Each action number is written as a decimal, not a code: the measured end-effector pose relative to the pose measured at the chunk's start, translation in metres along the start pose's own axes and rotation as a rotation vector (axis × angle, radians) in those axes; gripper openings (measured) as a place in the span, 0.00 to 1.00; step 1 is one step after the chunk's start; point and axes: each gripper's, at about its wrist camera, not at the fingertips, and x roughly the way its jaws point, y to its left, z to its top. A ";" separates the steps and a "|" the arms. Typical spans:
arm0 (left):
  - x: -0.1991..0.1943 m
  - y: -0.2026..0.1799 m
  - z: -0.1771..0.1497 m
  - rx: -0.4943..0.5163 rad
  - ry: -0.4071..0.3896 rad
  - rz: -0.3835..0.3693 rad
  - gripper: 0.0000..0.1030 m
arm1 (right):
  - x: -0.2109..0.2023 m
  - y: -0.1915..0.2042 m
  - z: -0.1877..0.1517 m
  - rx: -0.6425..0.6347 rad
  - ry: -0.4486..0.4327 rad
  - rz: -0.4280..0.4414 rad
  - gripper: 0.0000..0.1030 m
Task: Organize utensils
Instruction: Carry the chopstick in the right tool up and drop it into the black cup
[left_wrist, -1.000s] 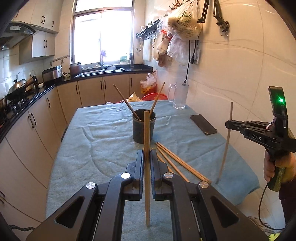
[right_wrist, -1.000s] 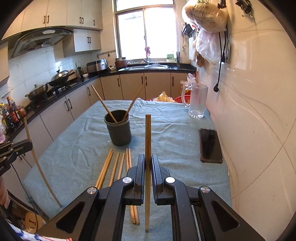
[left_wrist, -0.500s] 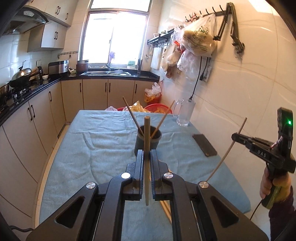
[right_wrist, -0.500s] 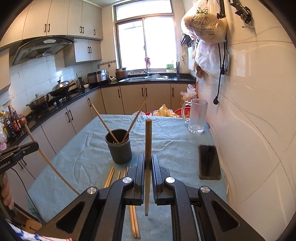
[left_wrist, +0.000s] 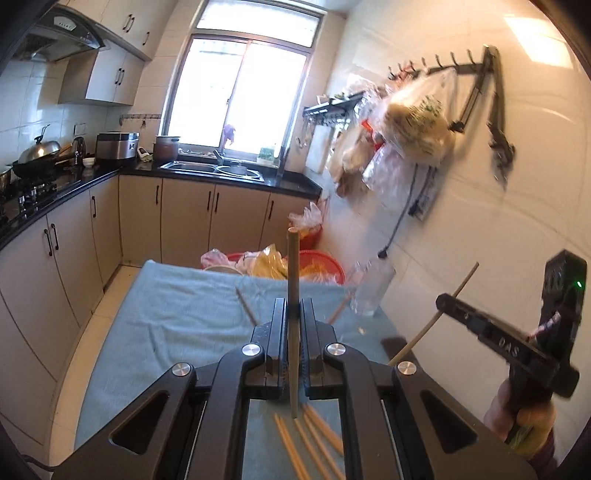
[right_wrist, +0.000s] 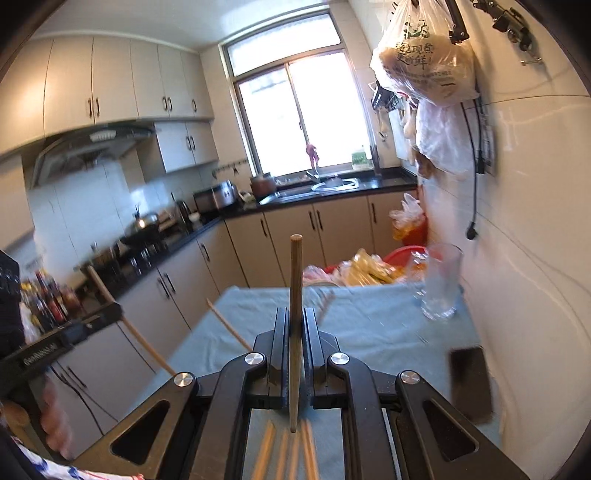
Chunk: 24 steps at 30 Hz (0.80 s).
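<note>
A chopstick (left_wrist: 293, 325) is clamped upright in the closed left hand-held gripper (left_wrist: 293, 314); another (right_wrist: 295, 332) is clamped likewise in the closed right hand-held gripper (right_wrist: 295, 321). Loose chopsticks (left_wrist: 314, 439) lie on the counter (left_wrist: 166, 314) beneath. Beyond, two chopsticks (left_wrist: 246, 306) are seen leaning up from a cup hidden behind the grippers; a glass (right_wrist: 439, 284) stands right of them.

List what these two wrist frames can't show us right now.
- Holder cup: hidden in both views behind the shut left gripper and right gripper; only two chopstick tips poke out.
- Loose chopsticks on the cloth: mostly covered by gripper bodies, count unclear.
- Phone: blurred in the right view, nearly hidden in the left.
- Glass pitcher: motion-blurred, contents unreadable.
</note>
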 end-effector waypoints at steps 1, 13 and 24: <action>0.009 0.000 0.008 -0.009 -0.002 -0.002 0.06 | 0.008 0.002 0.007 0.013 -0.013 0.012 0.07; 0.110 0.010 0.011 -0.029 0.088 0.036 0.06 | 0.094 0.001 0.005 0.044 0.044 -0.015 0.07; 0.107 0.012 -0.006 -0.007 0.109 0.061 0.21 | 0.128 -0.022 -0.027 0.085 0.161 -0.021 0.07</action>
